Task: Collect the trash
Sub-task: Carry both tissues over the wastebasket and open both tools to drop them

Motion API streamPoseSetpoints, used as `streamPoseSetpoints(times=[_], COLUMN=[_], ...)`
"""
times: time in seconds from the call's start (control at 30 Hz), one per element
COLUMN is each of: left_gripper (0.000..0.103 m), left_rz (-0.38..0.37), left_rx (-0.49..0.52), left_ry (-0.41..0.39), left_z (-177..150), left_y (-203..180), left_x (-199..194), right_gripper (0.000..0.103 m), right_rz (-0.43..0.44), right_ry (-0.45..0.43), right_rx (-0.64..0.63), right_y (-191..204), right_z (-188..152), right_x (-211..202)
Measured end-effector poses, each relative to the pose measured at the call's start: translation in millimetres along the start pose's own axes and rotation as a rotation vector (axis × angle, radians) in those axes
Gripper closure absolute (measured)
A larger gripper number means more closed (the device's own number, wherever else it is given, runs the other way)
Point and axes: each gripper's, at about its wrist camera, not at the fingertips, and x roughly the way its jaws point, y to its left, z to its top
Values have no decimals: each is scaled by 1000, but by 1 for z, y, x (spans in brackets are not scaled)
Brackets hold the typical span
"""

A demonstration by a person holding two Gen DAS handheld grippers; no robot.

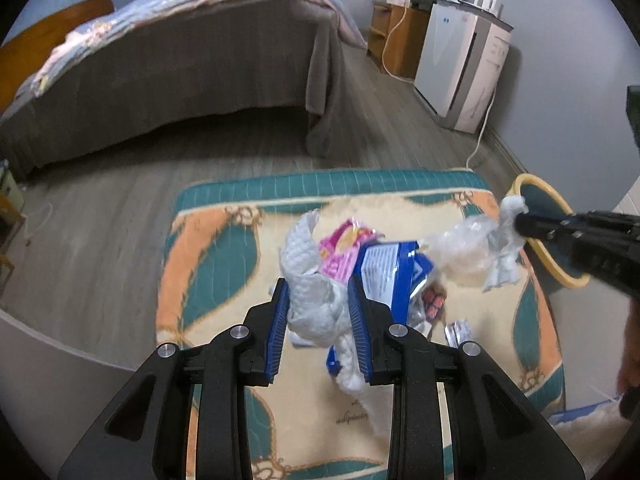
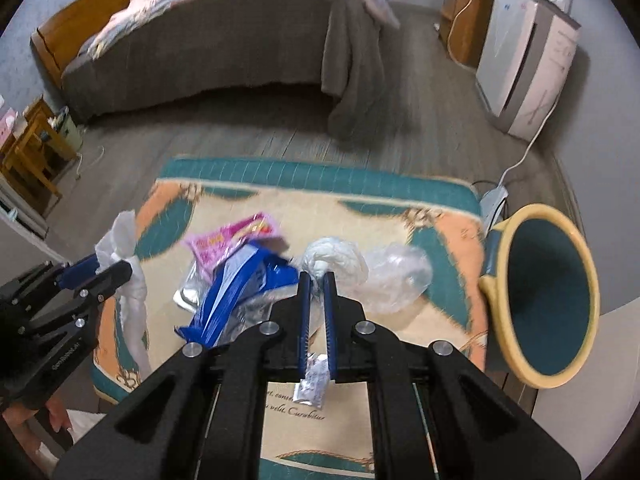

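The trash lies heaped mid-rug [image 1: 224,280]: a pink wrapper [image 2: 236,240], a blue packet [image 1: 390,276] and a clear bag [image 2: 396,276], with a silver sachet [image 2: 314,386] nearer the cameras. The left tool [image 1: 320,304] is clenched on a white tissue [image 1: 308,280] at the heap's 9 o'clock side. The right tool [image 2: 316,280] pinches a second tissue wad [image 2: 336,258] beside the clear bag. A yellow-rimmed bin [image 2: 496,292] tilts at the rug's 3 o'clock edge. A bed [image 2: 224,32] stands at 12 o'clock and a white appliance [image 1: 460,64] at 2 o'clock.
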Motion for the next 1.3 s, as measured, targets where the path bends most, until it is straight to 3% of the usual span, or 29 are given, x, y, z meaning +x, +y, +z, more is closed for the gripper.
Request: streamPoseSetpoints(times=[0.4, 0.9, 1.3], left_gripper=[72, 72, 72], left_rz=[-33, -90, -99], left_rx=[22, 145, 218], left_ry=[-57, -52, -48], left_z=[15, 22, 17], left_y=[-40, -128, -163], left_x=[-8, 5, 8], right_gripper=[97, 97, 97], right_rz=[0, -33, -100], right_ry=[-162, -180, -197], right_rx=[79, 162, 166], right_y=[-54, -129, -178], right_z=[18, 4, -3], right_x=[-56, -75, -99])
